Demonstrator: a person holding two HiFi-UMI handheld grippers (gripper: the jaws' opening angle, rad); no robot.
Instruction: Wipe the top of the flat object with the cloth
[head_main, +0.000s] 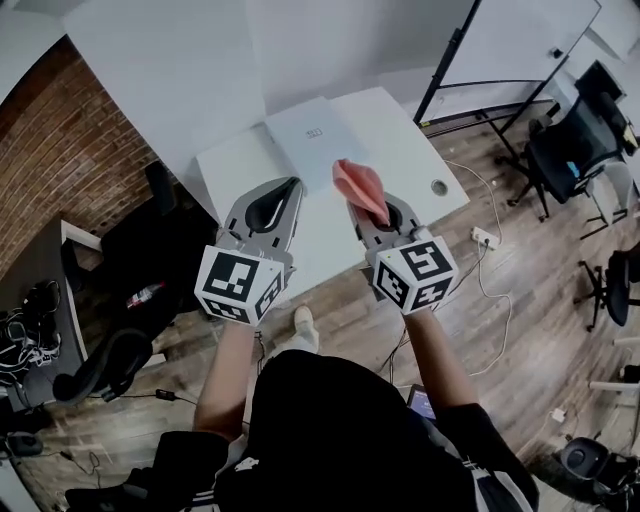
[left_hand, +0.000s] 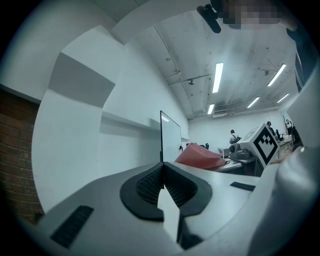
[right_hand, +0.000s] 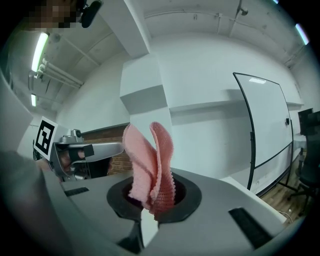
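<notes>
Left hand-held gripper: jaws closed pad to pad with nothing between them, over the near-left part of the tabletop.
Right hand-held gripper: clamped on the pink cloth, side by side with the left one.
Cloth: folds stand out past the jaw tips. In the head view its end overlaps the near right edge of the flat object; contact cannot be told.
Flat object: white, lying flat on the far half of the tabletop, ahead of both grippers, its far edge close to the tabletop's far edge.
Tabletop: white, seen corner-on. It is bare to the right of the flat object as far as a round cable hole near the right corner.
Left edge: dark chair just beside it, brick wall beyond.
Right side: open wood floor; office chair well apart.
</notes>
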